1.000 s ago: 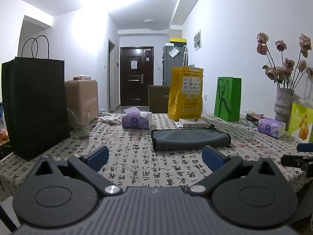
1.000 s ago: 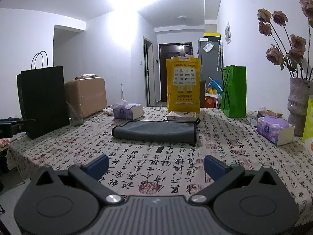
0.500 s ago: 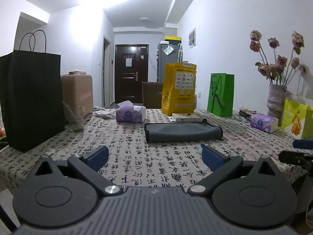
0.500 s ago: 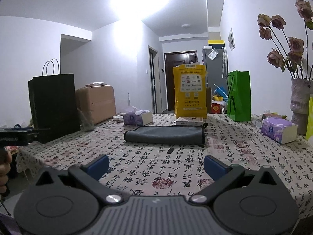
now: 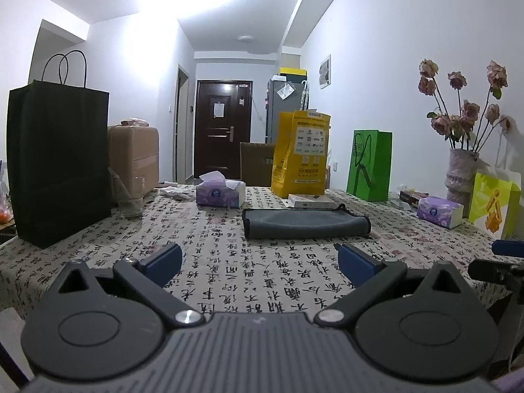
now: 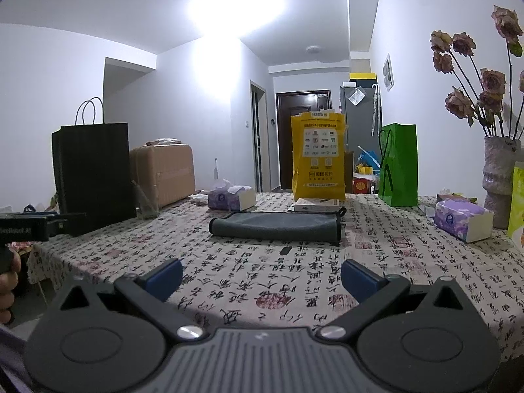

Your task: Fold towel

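The grey towel [image 5: 306, 226] lies already doubled over, a long flat bundle on the counter [image 5: 229, 262], just this side of the yellow bag [image 5: 303, 154] and the small white box at its foot, w/ a tissue pack [image 5: 221, 193] off toward the black bag's side. Both claws hang back at the counter's near edge, well apart from the cloth: left claw [image 5: 260, 260] w/ blue fingers spread wide, nothing between them; right claw [image 6: 262, 276] likewise spread & empty. Looks to me like either the fold's nearly done or one more halving is due, can't say which. If another fold's wanted, I'd bring each claw to a short end of the towel, pinch both layers together at the corners nearest us, lift only enough to clear the cloth, then carry one end over toward the other so the edges meet square. Main risk: grabbing the top layer only, which'd unroll it, or snagging the printed tablecloth underneath. Keep the yellow bag out of the sweep, it's close behind.
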The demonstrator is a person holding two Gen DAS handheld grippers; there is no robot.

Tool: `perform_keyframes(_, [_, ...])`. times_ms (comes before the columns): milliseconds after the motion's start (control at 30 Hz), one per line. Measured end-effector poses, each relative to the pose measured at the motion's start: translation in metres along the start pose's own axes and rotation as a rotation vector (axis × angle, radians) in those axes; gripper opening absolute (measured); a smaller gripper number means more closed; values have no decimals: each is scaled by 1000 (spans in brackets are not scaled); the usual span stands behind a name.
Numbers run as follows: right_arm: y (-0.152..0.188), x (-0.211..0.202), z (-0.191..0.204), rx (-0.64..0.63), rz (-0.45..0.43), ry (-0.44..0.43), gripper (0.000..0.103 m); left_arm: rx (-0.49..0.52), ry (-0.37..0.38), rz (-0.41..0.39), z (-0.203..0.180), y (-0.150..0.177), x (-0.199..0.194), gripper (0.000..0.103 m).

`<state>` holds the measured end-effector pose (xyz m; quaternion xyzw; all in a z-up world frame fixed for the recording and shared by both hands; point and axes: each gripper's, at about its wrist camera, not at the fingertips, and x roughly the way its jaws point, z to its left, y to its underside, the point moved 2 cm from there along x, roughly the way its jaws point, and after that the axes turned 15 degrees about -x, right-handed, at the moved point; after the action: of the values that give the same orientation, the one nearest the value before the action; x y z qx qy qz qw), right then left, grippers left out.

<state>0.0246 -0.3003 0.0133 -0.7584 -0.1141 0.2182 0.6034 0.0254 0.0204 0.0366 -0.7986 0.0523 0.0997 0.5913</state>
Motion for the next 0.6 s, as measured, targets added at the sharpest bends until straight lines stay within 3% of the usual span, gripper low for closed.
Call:
perform_keyframes(233, [9, -5, 17, -2, 13, -22, 103, 14, 4, 17, 4, 13, -6, 103])
perform_keyframes(467, [18, -12, 23, 32, 30, -43, 103, 22, 18, 100, 1, 36, -11, 103])
perform_keyframes(600, [21, -14, 24, 42, 42, -36, 103, 12, 6, 107, 3, 39, -12, 103])
